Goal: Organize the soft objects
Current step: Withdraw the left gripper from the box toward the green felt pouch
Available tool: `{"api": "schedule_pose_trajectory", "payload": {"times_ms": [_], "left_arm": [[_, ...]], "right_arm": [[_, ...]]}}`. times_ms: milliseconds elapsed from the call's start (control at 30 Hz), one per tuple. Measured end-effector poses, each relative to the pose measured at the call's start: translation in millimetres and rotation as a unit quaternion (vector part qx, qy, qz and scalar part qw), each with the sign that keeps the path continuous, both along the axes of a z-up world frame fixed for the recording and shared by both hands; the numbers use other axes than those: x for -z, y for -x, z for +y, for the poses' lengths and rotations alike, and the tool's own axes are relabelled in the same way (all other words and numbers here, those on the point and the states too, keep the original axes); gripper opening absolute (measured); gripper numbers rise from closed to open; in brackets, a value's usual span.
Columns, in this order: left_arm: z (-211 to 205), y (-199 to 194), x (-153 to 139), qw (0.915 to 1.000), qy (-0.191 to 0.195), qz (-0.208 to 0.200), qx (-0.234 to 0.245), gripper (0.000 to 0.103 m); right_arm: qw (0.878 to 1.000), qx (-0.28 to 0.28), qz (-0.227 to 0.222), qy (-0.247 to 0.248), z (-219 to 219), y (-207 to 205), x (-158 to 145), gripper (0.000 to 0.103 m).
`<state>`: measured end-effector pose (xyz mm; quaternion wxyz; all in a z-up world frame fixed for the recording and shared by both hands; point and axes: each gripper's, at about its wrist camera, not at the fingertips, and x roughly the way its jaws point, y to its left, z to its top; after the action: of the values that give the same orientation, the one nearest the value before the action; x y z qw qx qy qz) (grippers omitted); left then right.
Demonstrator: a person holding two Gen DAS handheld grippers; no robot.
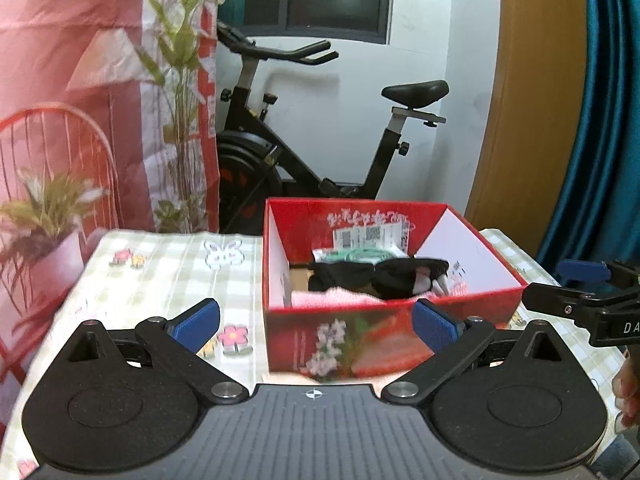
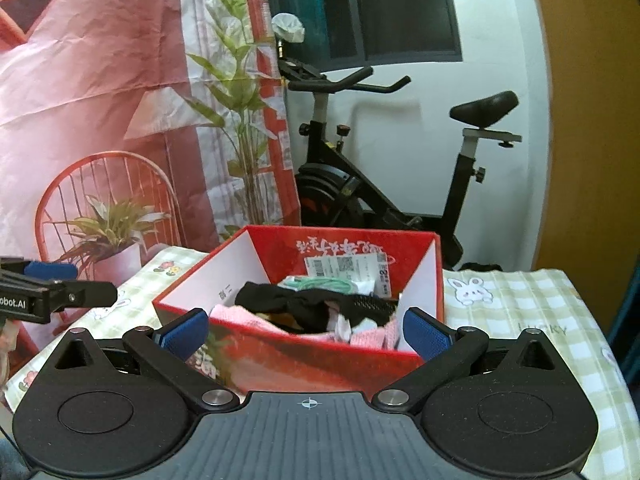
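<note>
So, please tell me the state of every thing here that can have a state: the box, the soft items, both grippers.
red box: open, no lid on it, upright on the checked tablecloth.
black garment: inside the box, lying on top.
pink cloth: inside the box, partly under the black garment.
green item: inside the box, at the back.
left gripper: open, nothing between the pads.
right gripper: open, nothing held.

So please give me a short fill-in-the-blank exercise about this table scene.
1. The soft objects lie inside a ____ box.
2. The black garment lies on top of a ____ cloth.
3. Both the left hand-held gripper and the right hand-held gripper are ____.

Missing words: red; pink; open
</note>
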<state>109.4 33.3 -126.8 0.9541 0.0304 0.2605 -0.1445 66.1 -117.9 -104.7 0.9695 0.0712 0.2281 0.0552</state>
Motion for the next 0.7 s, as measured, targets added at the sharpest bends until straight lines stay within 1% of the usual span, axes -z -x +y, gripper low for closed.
{"api": "schedule_pose_trajectory", "payload": {"times_ms": [133, 267, 367, 467, 700], "left_arm": [[1.8, 7.8, 16.9, 0.9998, 0.009, 0.015, -0.004, 0.103], [1.7, 15.8, 32.7, 0.9996, 0.009, 0.027, -0.008, 0.103], [3.8, 20.4, 43.1, 0.9991, 0.018, 0.036, -0.008, 0.103], [4.6, 22.6, 51.6, 0.9988, 0.021, 0.044, -0.008, 0.103], [3.8, 26.2, 62.5, 0.9985, 0.019, 0.05, -0.007, 0.103]], "right_arm": [[1.0, 0.017, 0.008, 0.0, 4.4, 13.6, 16.8, 0.103], [1.0, 0.014, 0.026, -0.002, 9.2, 22.6, 35.5, 0.103], [0.999, 0.018, 0.025, -0.007, 10.2, 32.4, 49.1, 0.103], [0.999, 0.034, 0.031, 0.002, 10.9, 39.3, 60.9, 0.102], [0.998, 0.044, 0.035, -0.012, 3.7, 49.6, 76.7, 0.102]]}}
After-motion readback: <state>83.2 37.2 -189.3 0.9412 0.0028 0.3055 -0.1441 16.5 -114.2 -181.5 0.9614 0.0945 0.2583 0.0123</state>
